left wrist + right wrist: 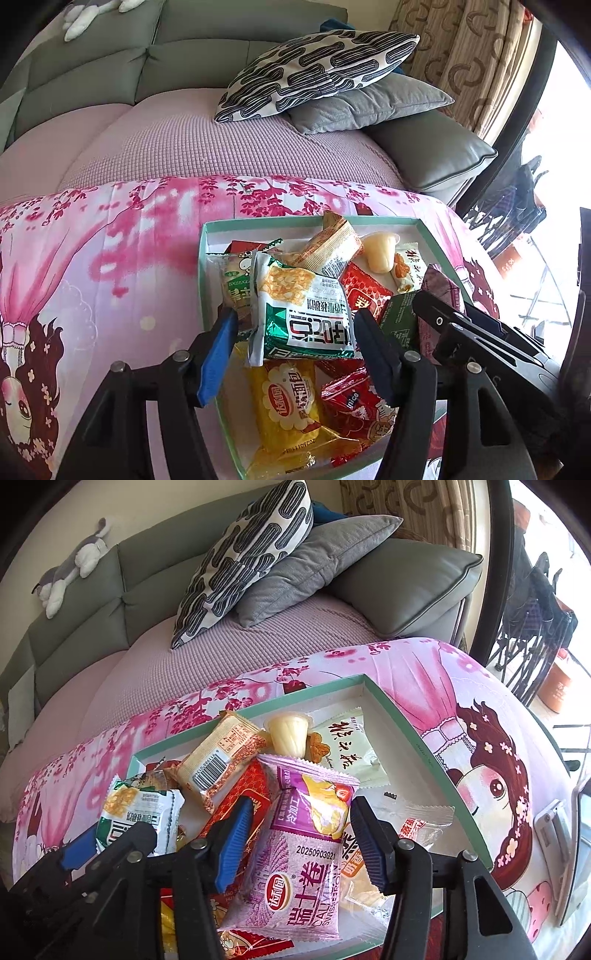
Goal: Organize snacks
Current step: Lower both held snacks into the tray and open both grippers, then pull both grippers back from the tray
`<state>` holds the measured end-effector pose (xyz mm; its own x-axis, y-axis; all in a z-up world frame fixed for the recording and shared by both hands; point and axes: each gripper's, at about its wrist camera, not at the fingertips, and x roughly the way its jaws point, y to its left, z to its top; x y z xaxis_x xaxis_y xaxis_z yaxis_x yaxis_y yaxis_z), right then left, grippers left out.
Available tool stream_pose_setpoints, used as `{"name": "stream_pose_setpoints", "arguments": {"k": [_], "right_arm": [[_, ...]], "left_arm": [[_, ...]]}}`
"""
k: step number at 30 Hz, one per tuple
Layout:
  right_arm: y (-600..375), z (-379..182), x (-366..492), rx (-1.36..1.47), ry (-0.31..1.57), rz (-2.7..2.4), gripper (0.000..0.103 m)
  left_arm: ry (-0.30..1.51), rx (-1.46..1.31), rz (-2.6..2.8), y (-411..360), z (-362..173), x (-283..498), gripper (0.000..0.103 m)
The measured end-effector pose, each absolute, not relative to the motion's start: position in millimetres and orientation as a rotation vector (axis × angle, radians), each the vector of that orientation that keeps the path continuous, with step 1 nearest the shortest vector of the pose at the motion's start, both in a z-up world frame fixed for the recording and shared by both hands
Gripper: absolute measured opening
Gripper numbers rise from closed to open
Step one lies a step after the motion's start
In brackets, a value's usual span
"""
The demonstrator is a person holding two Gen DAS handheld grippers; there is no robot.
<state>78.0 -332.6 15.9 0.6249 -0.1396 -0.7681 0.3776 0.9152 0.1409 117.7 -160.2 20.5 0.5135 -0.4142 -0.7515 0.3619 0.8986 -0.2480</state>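
A shallow white box with a mint-green rim (202, 266) (402, 720) lies on a pink floral cloth and holds several snack packets. My left gripper (295, 339) stands open around a green-and-white packet (303, 314), which rests on the pile with its pads just off its edges. My right gripper (301, 830) is open too, with a purple Swiss-roll packet (303, 849) lying loose between its fingers. A yellow bread packet (288, 406), red packets (354, 406), a jelly cup (286, 734) and a beige barcoded packet (221, 760) fill the rest of the box.
The cloth (92, 258) covers a surface in front of a grey sofa (92, 74) with a pink throw, a patterned pillow (317, 70) and a grey cushion (314, 561). A plush toy (74, 565) lies on the sofa back. Curtain and window are at right.
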Motion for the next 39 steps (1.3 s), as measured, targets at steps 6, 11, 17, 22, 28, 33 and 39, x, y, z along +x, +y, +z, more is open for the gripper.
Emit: {"name": "stream_pose_setpoints", "arguments": {"k": [6, 11, 17, 22, 28, 33, 39], "right_arm": [[-333.8, 14.4, 78.1, 0.306, 0.856, -0.306, 0.059], [-335.8, 11.2, 79.1, 0.311, 0.856, -0.297, 0.059], [-340.0, 9.0, 80.0, 0.349, 0.846, -0.263, 0.044], [-343.8, 8.4, 82.6, 0.382, 0.817, -0.255, 0.042], [-340.5, 6.4, 90.4, 0.371, 0.799, -0.242, 0.042], [-340.8, 3.4, 92.2, 0.359, 0.828, -0.255, 0.048], [-343.4, 2.1, 89.2, 0.329, 0.860, -0.294, 0.069]], "left_arm": [[0.929, -0.055, -0.475, -164.0, 15.9, 119.1, 0.060], [0.941, -0.020, -0.492, -176.3, 10.3, 119.2, 0.043], [0.950, 0.005, -0.501, -185.3, 8.2, 120.0, 0.040], [0.935, 0.016, -0.495, -180.2, 17.5, 114.8, 0.040], [0.906, 0.002, -0.450, -163.9, 28.9, 112.9, 0.040], [0.917, -0.008, -0.398, -153.5, 28.3, 117.4, 0.057], [0.932, -0.009, -0.346, -142.4, 23.5, 118.6, 0.072]]}}
